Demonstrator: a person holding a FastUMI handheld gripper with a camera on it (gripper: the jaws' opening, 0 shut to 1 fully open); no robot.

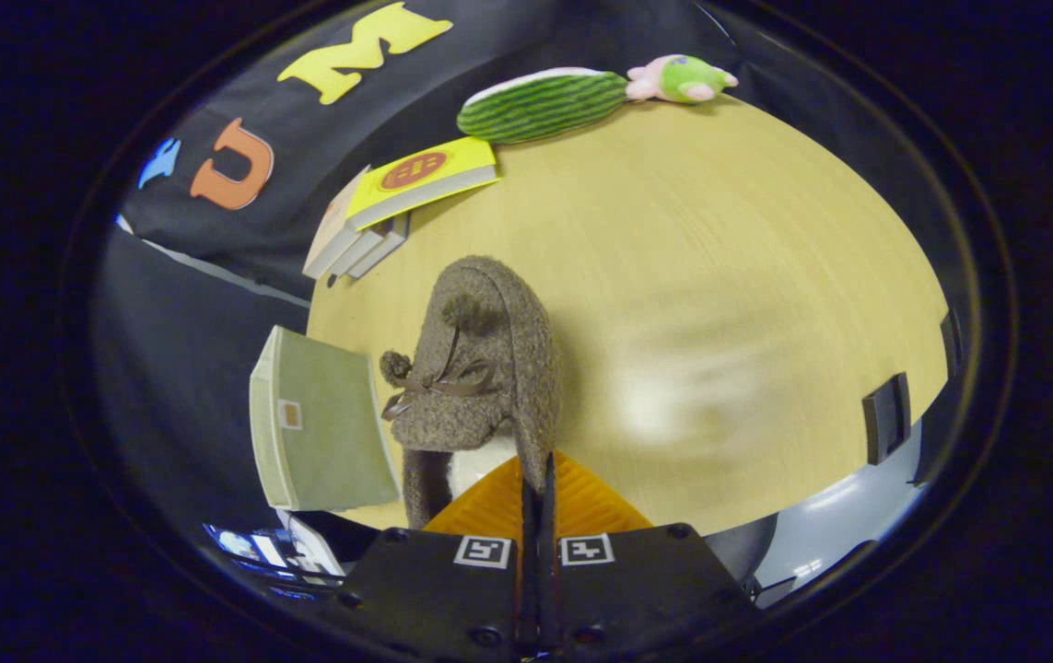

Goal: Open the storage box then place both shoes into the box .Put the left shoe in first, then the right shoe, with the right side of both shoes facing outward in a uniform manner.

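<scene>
The shoe [480, 368] is fuzzy gray-brown w/ a dark brown bow and pom-poms, and it's white inside. The gripper [537, 488] fingers are pinched tight on the shoe's edge. The table [719, 276] is light yellow wood w/ thin lines. The storage box [323, 424] is soft green w/ a little white and brown tag. One book [423, 177] is bright yellow w/ a red circle (others under it look pale). The plush toy [544, 103] has dark and light green stripes, plus a pink and green end.

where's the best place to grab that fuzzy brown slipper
By the thin wall of the heel opening, where the claw is closed on the slipper now, coming from the heel end. The collar is narrow enough to pinch; the bulky toe with its bow is not.
</scene>
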